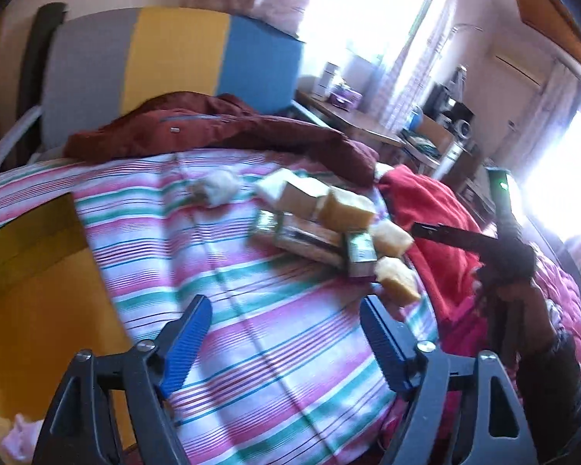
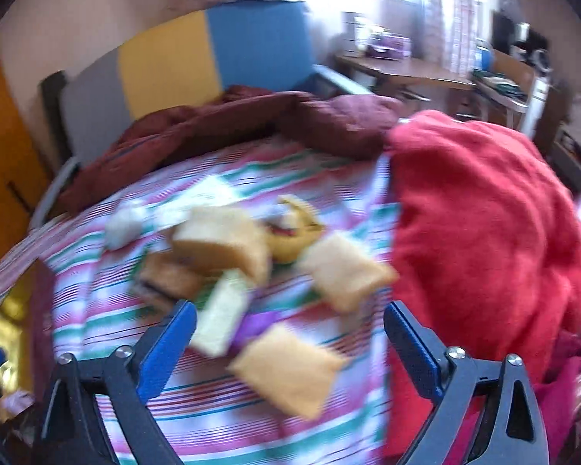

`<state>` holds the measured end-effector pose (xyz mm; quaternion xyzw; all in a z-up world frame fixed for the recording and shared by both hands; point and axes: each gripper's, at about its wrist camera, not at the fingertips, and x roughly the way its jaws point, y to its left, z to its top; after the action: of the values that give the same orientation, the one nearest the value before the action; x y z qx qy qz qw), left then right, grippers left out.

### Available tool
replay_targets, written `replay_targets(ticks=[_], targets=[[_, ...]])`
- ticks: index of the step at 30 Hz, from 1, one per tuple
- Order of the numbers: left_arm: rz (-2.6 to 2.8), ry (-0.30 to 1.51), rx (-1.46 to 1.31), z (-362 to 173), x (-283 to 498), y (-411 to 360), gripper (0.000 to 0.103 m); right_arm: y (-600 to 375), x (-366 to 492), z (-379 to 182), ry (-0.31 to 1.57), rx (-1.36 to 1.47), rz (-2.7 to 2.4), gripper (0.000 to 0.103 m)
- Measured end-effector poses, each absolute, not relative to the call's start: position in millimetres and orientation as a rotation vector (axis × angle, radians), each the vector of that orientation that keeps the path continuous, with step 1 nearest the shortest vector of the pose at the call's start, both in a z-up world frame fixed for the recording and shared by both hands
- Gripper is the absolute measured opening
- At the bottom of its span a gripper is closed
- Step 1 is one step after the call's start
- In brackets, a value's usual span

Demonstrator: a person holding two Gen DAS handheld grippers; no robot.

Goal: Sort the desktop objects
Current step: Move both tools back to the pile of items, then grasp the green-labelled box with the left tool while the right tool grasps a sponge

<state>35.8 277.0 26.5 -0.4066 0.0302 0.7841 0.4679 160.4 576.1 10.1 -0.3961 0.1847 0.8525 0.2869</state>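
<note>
A heap of small things lies on the striped bedsheet: yellow sponge blocks, small printed boxes and a white crumpled ball. My left gripper hovers in front of the heap, open, with only sheet between its blue pads. The blurred right wrist view shows the same heap: sponge blocks, a pale box, a brown box, a yellow peel-like thing and the white ball. My right gripper is open above the nearest pieces, its pads clear of them.
A red blanket is piled to the right of the heap. A maroon jacket lies along the grey, yellow and blue headboard. A cluttered desk stands beyond the bed. The bed's left edge drops to a yellow surface.
</note>
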Motion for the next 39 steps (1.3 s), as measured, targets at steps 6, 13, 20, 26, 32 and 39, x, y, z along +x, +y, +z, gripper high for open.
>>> replay_targets(ticks=[6,13,20,26,32,39], targets=[[1.853,0.133,-0.987,15.7,43.8,315.4,0.086,619.9,148.7,-4.8,0.435,-1.195,2.219,0.092],[1.804,0.192,-1.059,2.3,41.1,352.7,0.086,626.9,119.1,-27.1,0.215,-1.39,2.257,0.092],[1.769,0.144,-1.126,-7.0,27.8,380.8,0.084,635.1,103.7,-47.0,0.07,-1.489,2.227,0.09],[1.719,0.137,-1.178,-14.8,18.9,410.3,0.077,641.7,102.3,-56.6,0.116,-1.501,2.23,0.062],[1.674,0.154,-1.183,-20.7,18.1,436.4,0.074,640.8,106.0,-51.8,0.163,-1.418,2.256,0.057],[1.657,0.208,-1.173,-30.9,21.9,463.7,0.061,650.9,116.9,-42.7,0.324,-1.303,2.306,0.057]])
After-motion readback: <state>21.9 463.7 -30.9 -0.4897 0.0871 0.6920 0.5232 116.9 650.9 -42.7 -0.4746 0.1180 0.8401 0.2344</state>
